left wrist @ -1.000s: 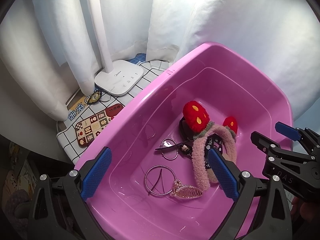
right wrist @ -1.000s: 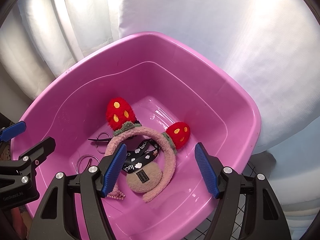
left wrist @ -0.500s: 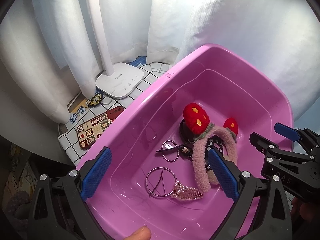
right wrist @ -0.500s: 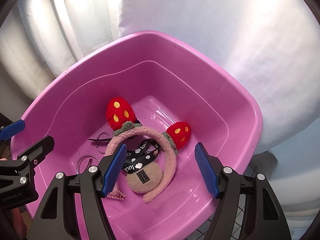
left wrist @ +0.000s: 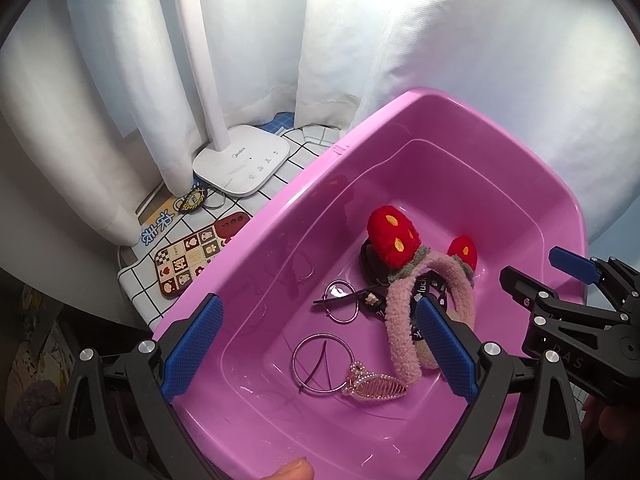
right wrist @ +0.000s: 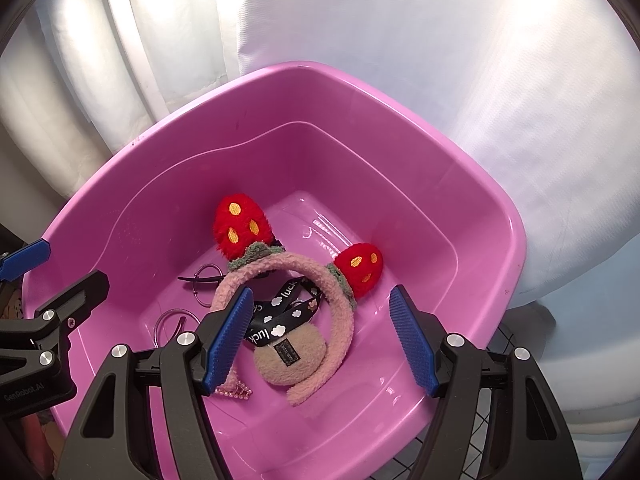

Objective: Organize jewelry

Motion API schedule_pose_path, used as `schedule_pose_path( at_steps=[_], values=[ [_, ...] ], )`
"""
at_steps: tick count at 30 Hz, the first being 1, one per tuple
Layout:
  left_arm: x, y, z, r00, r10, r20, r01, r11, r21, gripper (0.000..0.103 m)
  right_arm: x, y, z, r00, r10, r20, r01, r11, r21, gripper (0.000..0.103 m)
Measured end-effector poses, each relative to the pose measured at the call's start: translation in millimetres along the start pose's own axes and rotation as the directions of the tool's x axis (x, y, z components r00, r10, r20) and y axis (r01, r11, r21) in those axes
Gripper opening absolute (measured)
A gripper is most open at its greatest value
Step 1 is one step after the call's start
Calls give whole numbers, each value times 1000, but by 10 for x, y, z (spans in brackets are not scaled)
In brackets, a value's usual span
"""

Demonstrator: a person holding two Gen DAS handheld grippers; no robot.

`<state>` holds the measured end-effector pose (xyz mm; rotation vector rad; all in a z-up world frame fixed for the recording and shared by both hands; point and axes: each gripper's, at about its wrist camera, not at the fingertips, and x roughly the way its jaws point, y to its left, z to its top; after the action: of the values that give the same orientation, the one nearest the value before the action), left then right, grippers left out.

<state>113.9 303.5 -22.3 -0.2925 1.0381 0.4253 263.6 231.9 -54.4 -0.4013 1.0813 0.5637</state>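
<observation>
- Compared with one second before, a fingertip had appeared at the bottom edge of the left wrist view, at the near rim of the tub; half a second before only its tip showed.
- The things in the tub lay where they were before; nothing inside had shifted.
- Your two hands kept their place, and both grippers pointed steeply down into the tub.
- Your left gripper had its jaws wide apart with nothing between the pads, above the near left part of the tub.
- Your right gripper also stood apart, empty, over the headband.
- The headband with two red strawberries rested on the tub floor, over a black ribbon.
- Two rings, a dark pin and a pink clip lay to the left of the headband.
</observation>
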Motion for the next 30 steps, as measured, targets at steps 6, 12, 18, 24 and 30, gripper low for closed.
schedule_pose_path(
  at_steps=[6, 12, 18, 24, 30],
  values=[
    [-2, 2, 0, 1000, -1, -1, 1, 1000, 0, 95, 1, 0, -2, 1000, 0, 0, 0, 1000, 1, 68],
    [-6, 10, 4, 1000, 0, 0, 0, 1000, 3, 95, -1, -4, -4, 1000, 2, 0, -2, 1000, -1, 68],
    [-12, 17, 11, 1000, 5, 1, -5, 1000, 6, 95, 0, 0, -8, 1000, 2, -1, -2, 1000, -2, 68],
    [0, 16, 18, 1000, 4, -6, -4, 1000, 9, 95, -1, -7, -7, 1000, 3, 0, -3, 1000, -2, 68],
    [-2, 16, 21, 1000, 6, -5, -6, 1000, 11, 95, -3, -4, -16, 1000, 4, 1, -4, 1000, -2, 68]
  ],
)
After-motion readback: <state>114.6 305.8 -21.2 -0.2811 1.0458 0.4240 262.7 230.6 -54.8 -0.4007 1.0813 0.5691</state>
